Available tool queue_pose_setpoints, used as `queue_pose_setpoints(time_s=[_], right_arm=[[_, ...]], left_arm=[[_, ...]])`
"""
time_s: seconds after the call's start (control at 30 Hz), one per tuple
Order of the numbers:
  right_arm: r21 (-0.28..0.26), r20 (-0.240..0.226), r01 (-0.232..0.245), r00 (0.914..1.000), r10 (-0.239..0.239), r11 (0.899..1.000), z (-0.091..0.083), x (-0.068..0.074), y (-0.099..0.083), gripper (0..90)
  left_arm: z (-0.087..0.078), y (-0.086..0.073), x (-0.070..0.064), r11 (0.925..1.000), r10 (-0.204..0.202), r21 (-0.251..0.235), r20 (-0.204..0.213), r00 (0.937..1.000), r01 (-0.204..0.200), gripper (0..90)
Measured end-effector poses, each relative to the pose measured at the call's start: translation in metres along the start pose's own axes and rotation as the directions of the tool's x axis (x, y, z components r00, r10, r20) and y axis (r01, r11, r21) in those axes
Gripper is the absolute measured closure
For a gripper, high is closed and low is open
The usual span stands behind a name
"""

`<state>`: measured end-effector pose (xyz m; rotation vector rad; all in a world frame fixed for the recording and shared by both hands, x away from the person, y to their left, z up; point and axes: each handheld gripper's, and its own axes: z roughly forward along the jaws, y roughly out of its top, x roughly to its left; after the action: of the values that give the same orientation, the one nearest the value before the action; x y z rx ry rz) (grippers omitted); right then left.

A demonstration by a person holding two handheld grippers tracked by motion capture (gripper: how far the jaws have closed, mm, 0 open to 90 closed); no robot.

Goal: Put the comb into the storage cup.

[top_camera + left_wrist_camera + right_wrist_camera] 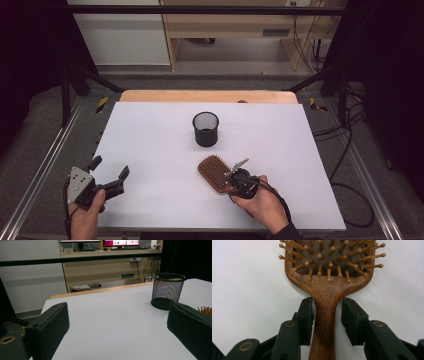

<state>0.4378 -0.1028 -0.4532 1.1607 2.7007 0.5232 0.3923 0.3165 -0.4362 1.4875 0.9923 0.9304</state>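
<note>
A wooden paddle hairbrush [214,172] lies bristles-up on the white table [150,145], right of centre near the front. My right gripper [230,185] is low over its handle. In the right gripper view the jaws of that gripper [327,315] stand on either side of the handle of the hairbrush [325,287], with a thin gap on each side, so it is open. My left gripper [110,168] is held wide open at the front left with nothing between its jaws [117,327]. A black mesh cup [205,129] stands upright at mid-table.
In the left gripper view the mesh cup [167,291] stands ahead to the right, with bristle tips of the hairbrush [206,311] at the right edge. Metal rails run along both sides of the table. Cables lie on the floor at the right.
</note>
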Motion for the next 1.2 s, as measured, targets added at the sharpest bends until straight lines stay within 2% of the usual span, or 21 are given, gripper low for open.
queue_pose_setpoints(time_s=[0.07,0.17,0.37,0.4,0.43,0.7,0.77,0.8,0.83,0.9,0.93,1.0,1.03,1.07,1.1,1.13,1.17,1.2], right_arm=[[0.013,0.01,0.013,0.9999,-0.013,1.0,0.0,0.001,0.002,63.4],[0.022,-0.004,0.025,0.9997,-0.025,0.999,0.0,0.001,0.003,67.9],[0.024,-0.011,0.034,0.9994,-0.034,0.999,0.0,-0.001,0.003,71.4],[0.024,-0.011,0.034,0.9994,-0.034,0.999,0.0,-0.001,0.003,71.4],[0.023,-0.013,0.059,0.9982,-0.058,0.998,0.001,-0.001,0.004,72.7],[0.0,-0.041,0.061,0.9973,-0.061,0.998,0.0,-0.005,0.001,73.1],[-0.04,-0.062,0.045,0.9969,-0.047,0.998,-0.001,-0.009,-0.003,73.1],[-0.04,-0.062,0.045,0.9969,-0.047,0.998,-0.001,-0.009,-0.003,73.1],[-0.071,-0.058,0.039,0.9974,-0.043,0.997,-0.001,-0.012,-0.004,73.2],[-0.083,-0.056,0.03,0.9978,-0.035,0.996,-0.001,-0.014,-0.005,73.2],[-0.122,-0.064,0.033,0.9971,-0.041,0.992,-0.002,-0.017,-0.006,73.2],[-0.143,-0.061,0.03,0.9974,-0.04,0.989,-0.003,-0.018,-0.006,73.2],[-0.186,-0.061,0.036,0.997,-0.048,0.982,-0.007,-0.02,-0.006,73.2],[-0.186,-0.061,0.036,0.997,-0.048,0.982,-0.007,-0.02,-0.006,73.2],[-0.239,-0.054,0.035,0.9973,-0.049,0.97,-0.011,-0.021,-0.007,73.1],[-0.239,-0.054,0.035,0.9973,-0.049,0.97,-0.011,-0.021,-0.007,73.1],[-0.291,-0.054,0.038,0.997,-0.056,0.956,-0.014,-0.024,-0.007,73.1],[-0.313,-0.056,0.034,0.997,-0.054,0.949,-0.016,-0.024,-0.007,73.1]], left_arm=[[0.0,0.0,0.0,1.0,0.001,0.0,0.0,1.0,-0.001,4.1],[0.0,0.0,0.0,1.0,0.001,0.0,0.0,1.0,-0.001,4.1],[0.0,0.0,0.0,1.0,-0.001,0.002,0.004,1.0,0.001,4.1],[0.0,0.0,0.0,1.0,-0.001,0.002,0.004,1.0,0.001,4.2],[0.0,0.001,-0.001,1.0,0.002,0.0,0.006,1.0,-0.002,4.2],[0.0,0.001,-0.001,1.0,0.002,0.002,0.009,1.0,-0.002,4.2],[0.0,0.001,-0.001,1.0,0.003,0.002,0.01,0.9999,-0.003,4.2],[0.0,0.001,-0.002,1.0,0.002,0.002,0.012,0.9999,-0.002,4.2],[0.0,0.002,-0.002,1.0,0.0,0.002,0.014,0.9999,0.0,4.2],[0.001,0.002,-0.002,1.0,-0.002,0.002,0.014,0.9999,0.002,4.2],[0.0,0.003,-0.003,0.9999,-0.014,-0.002,0.019,0.9997,0.014,4.2],[-0.001,0.003,-0.004,0.9997,-0.023,-0.003,0.025,0.9994,0.023,4.2],[-0.001,0.005,-0.007,0.9991,-0.042,0.001,0.043,0.9982,0.042,4.1],[-0.001,0.005,-0.007,0.9991,-0.042,0.001,0.043,0.9982,0.042,3.9],[0.004,0.006,-0.011,0.9981,-0.059,0.021,0.081,0.995,0.058,3.9],[0.004,0.006,-0.011,0.9981,-0.059,0.021,0.081,0.995,0.058,3.9],[0.011,0.007,-0.019,0.997,-0.07,0.041,0.116,0.9908,0.066,3.9],[0.014,0.009,-0.024,0.9968,-0.071,0.046,0.123,0.9898,0.066,4.0]])
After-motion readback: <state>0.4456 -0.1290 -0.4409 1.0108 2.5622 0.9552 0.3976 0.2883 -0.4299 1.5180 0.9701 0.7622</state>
